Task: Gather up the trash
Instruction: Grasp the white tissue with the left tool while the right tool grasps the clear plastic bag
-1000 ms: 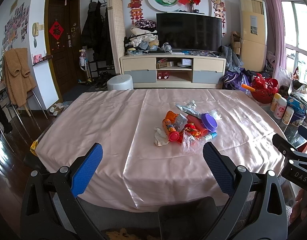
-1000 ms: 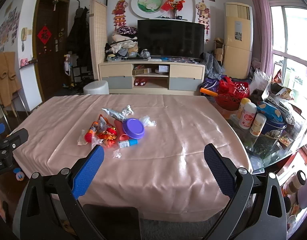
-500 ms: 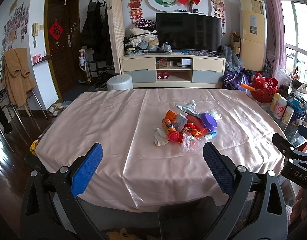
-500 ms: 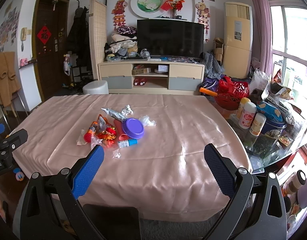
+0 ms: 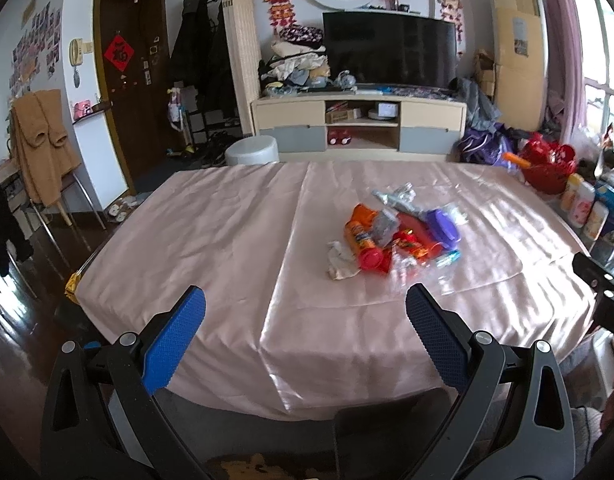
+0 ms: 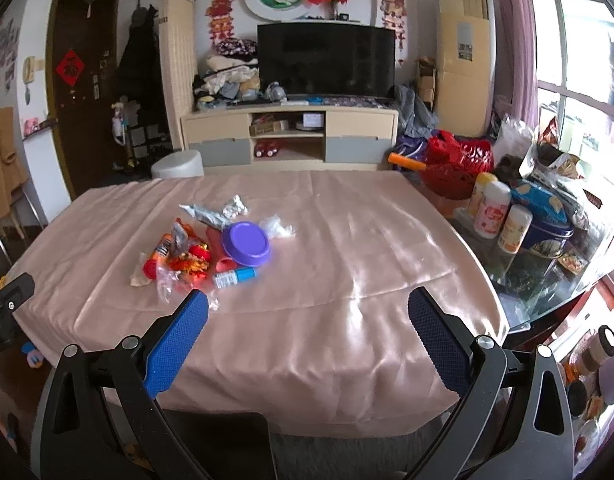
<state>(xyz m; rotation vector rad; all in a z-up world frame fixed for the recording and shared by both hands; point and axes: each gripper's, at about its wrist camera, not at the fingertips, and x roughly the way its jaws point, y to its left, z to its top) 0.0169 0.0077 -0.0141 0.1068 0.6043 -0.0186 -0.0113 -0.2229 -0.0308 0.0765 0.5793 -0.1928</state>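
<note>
Both views have crept forward a little since half a second ago, so the pile of trash (image 5: 395, 240) now sits slightly nearer and is smeared by motion in the left wrist view.

From the left wrist, the left hand-held gripper (image 5: 305, 316) spreads wide with nothing between its blue pads (image 5: 173, 340), low in the frame over the near edge of the bench (image 5: 227, 240). The trash lies right of centre on the pink satin cloth: an orange tube with a red cap (image 5: 361, 242), a purple lid (image 5: 443, 228), a crumpled tissue (image 5: 339, 260) and clear wrappers, all bunched and touching. Bare cloth separates pads from pile. At the right edge, jars (image 5: 583, 210) and a red basket (image 5: 547, 166) crowd an uncovered glass strip. Beyond the bench stand a white stool (image 5: 251, 152), a TV cabinet (image 5: 359, 126) with a dark television (image 5: 389, 54), and a brown door (image 5: 127, 80) at upper left.

From the right wrist, the right hand-held gripper (image 6: 307, 318) is likewise wide and empty. The trash lies at centre left, the purple lid (image 6: 246, 243) uppermost, a small blue-capped bottle (image 6: 235, 277) just below it, a clear wrapper (image 6: 169, 282) close to the left pad (image 6: 175, 346). Jars (image 6: 495, 214) and a blue tin (image 6: 547, 226) stand at right, near a window (image 6: 579, 80).
</note>
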